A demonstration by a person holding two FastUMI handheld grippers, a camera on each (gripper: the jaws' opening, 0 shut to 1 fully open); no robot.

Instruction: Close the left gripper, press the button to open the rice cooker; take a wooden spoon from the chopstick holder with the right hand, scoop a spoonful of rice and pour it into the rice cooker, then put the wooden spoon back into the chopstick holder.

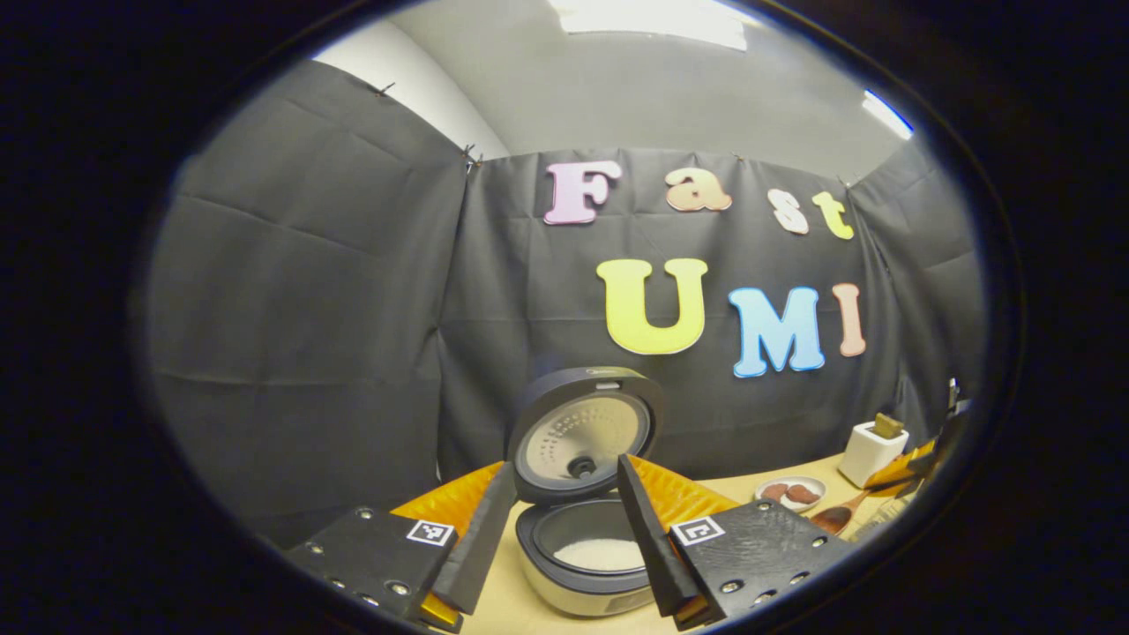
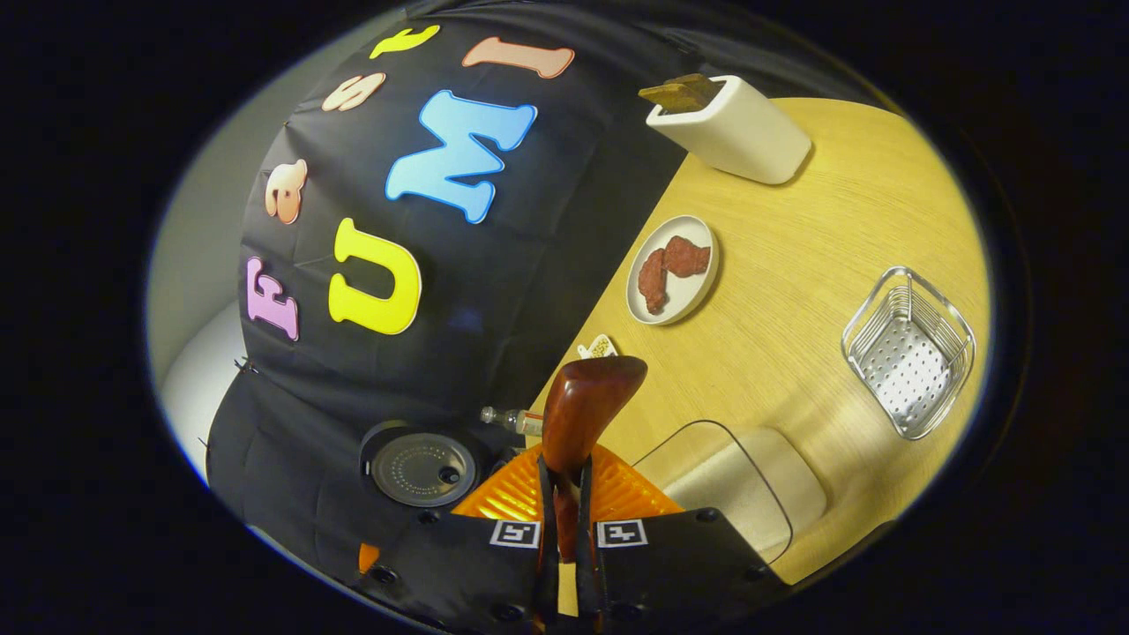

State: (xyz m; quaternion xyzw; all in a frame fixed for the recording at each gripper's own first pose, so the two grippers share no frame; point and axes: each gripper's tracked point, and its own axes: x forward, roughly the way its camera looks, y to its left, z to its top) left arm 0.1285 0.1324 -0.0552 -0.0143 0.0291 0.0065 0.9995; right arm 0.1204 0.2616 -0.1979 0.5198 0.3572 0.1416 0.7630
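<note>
A pale wooden worktop point(image 2: 794, 291) runs up against the booth's black cloth wall. On it the rice cooker point(image 1: 586, 564) stands with its lid point(image 1: 582, 437) swung upright and white rice lying in the pot. The wooden spoon point(image 2: 582, 406) is clamped by its handle between the right tongs point(image 2: 564, 516), its bowl pointing forward over the worktop; whether the bowl carries rice I cannot tell. A clear container of rice point(image 2: 741, 489) sits just beside these tongs, toward the worktop's near edge. The left tongs point(image 1: 564, 529) hang apart, with the open cooker framed between the two fingers. Further out lie a small plate with reddish pieces point(image 2: 672, 269), then a wire basket point(image 2: 908, 353), and the white chopstick holder point(image 2: 732, 128) at the far edge by the wall.

The step in hand looks like scooping or carrying rice. To do it well, keep the spoon's bowl level, travel slowly, and tip only once over the pot's middle.
</note>
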